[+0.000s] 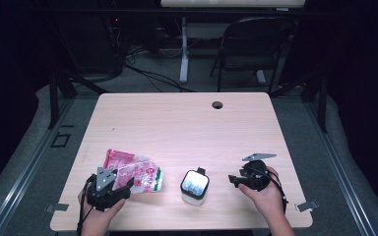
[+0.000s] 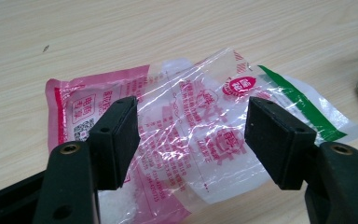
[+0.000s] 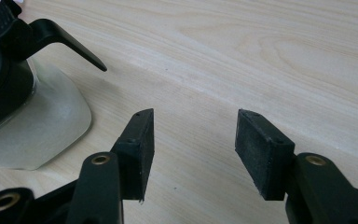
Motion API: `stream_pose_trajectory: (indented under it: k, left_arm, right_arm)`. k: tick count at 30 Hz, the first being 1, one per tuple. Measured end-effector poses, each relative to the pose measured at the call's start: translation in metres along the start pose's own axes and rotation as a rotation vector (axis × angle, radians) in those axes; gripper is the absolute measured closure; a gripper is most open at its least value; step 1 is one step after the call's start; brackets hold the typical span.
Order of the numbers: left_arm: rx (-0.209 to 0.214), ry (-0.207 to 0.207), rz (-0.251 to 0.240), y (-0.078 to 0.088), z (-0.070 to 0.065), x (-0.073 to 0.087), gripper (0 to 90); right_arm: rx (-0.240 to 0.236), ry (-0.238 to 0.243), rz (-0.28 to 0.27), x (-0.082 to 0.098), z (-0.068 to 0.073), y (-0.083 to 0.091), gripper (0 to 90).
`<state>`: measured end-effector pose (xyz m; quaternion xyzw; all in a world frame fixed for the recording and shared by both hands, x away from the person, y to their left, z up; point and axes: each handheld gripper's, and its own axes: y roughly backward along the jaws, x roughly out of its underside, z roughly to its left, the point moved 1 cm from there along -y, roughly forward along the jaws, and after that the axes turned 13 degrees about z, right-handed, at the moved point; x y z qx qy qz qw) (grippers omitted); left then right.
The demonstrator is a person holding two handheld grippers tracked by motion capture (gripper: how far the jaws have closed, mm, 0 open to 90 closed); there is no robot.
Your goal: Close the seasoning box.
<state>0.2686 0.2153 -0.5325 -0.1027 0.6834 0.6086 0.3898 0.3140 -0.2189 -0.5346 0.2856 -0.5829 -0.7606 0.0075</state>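
Observation:
A crinkled plastic bag (image 1: 135, 173) with pink, clear and green print lies flat on the wooden table (image 1: 177, 123), near its front left. My left gripper (image 1: 123, 188) hovers just at the bag's near edge; in the left gripper view the bag (image 2: 191, 121) spreads beyond the wide-apart jaws, which stand open without pressing on it. A small white container with a black lid (image 1: 195, 186) stands at the front centre. My right gripper (image 1: 234, 180) rests to its right, open over bare wood (image 3: 193, 154), with the container (image 3: 32, 126) at the left of that view.
A round cable hole (image 1: 217, 104) sits near the table's far edge. Behind the table stand a black folding chair (image 1: 256, 44) and a white desk leg (image 1: 183, 54) on grey floor. Metal clips (image 1: 306, 205) mark the front corners.

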Motion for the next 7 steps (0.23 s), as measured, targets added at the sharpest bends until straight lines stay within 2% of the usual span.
stream_pose_trajectory:
  k: [7]
  left_arm:
    - [0.0,0.023,-0.009,0.0002,0.0044,-0.0003,34.6]
  right_arm:
    - [0.001,-0.003,-0.015,0.0002,-0.0012,0.0009,44.9]
